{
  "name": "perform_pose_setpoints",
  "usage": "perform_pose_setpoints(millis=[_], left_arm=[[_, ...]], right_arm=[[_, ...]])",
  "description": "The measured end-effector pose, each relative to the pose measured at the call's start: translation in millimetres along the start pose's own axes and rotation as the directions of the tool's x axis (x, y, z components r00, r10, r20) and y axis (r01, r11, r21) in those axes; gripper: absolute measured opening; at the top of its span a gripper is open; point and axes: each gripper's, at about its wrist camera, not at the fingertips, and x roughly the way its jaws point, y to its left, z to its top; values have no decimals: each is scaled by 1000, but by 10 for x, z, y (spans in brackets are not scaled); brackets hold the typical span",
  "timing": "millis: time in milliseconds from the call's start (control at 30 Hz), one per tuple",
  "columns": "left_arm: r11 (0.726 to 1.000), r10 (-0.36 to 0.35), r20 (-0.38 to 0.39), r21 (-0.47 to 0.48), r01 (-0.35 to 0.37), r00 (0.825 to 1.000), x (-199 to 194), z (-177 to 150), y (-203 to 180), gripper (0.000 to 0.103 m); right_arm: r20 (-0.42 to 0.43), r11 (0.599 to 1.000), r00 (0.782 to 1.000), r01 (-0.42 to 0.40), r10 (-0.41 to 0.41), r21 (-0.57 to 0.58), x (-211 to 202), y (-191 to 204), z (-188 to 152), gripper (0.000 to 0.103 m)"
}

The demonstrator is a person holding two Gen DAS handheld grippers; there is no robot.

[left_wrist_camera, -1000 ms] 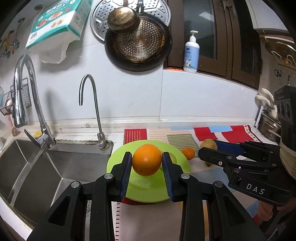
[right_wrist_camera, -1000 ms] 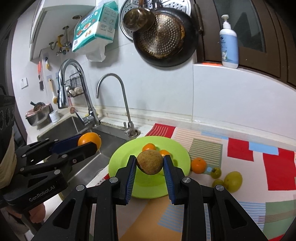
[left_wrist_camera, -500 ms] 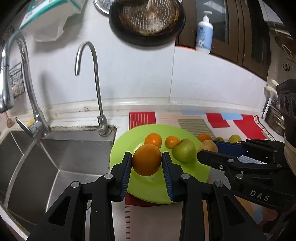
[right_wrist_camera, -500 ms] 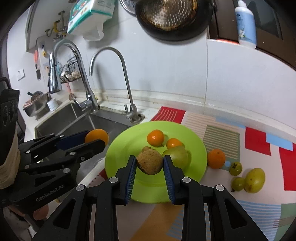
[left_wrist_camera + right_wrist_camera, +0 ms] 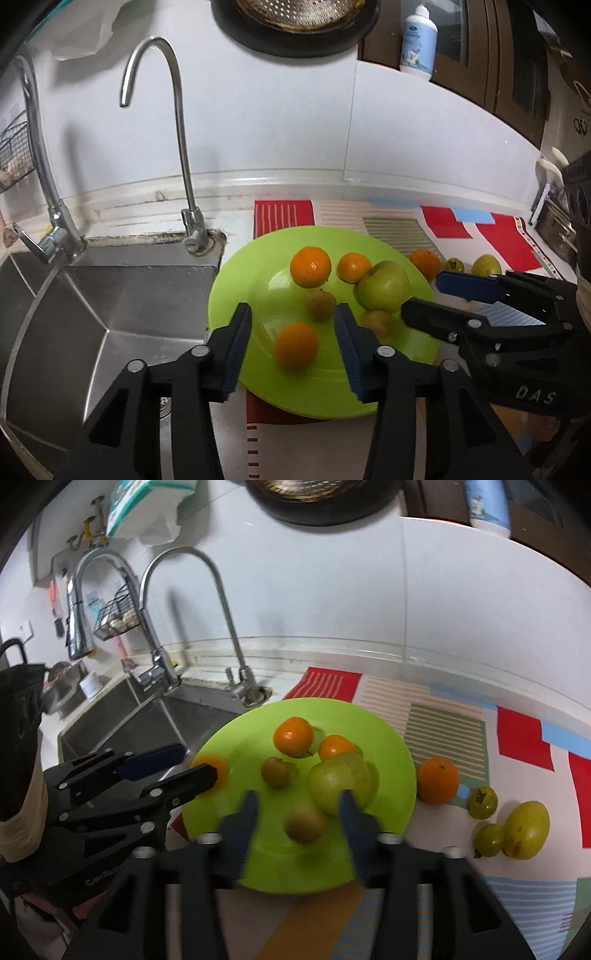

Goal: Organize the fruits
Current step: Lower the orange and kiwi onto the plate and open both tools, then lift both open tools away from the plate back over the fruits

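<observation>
A green plate (image 5: 236, 295) (image 5: 391, 738) lies beside the sink. My left gripper (image 5: 291, 332) hangs over its near left part with jaws opening; a blurred orange (image 5: 295, 345) sits loose between the pads, touching neither. My right gripper (image 5: 297, 808) is over the plate's near edge, jaws opening too, and a brown fruit (image 5: 303, 825) lies free between its fingers. On the plate also rest two small oranges (image 5: 310, 266) (image 5: 293, 736), a green apple (image 5: 384, 284) (image 5: 340, 781) and another brown fruit (image 5: 320, 303) (image 5: 276, 771).
An orange (image 5: 437, 781), two small green fruits (image 5: 482, 802) and a yellow-green fruit (image 5: 526, 829) lie on the patterned mat (image 5: 447, 731) right of the plate. A steel sink (image 5: 110, 295) with two taps (image 5: 177, 147) is to the left. A pan hangs on the wall.
Both grippers came down over the plate and their jaws parted. The orange left the left pads and the brown fruit left the right pads; both now lie on the plate.
</observation>
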Motion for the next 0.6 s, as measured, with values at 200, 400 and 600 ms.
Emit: perform_pose_setpoints(millis=[200,400,600], left_arm=[[999,49,45,13,-49,998,-202,26,-79,57],[997,71,67,5,-71,995,-380,35,-133,66],[997,78,90,4,-79,993,-577,17,-241,72]], right_arm=[[31,999,998,46,-46,19,-165,-79,-23,53],[49,997,996,76,-77,28,-382,-99,-75,60],[84,994,991,105,-108,41,-621,-125,-110,67]])
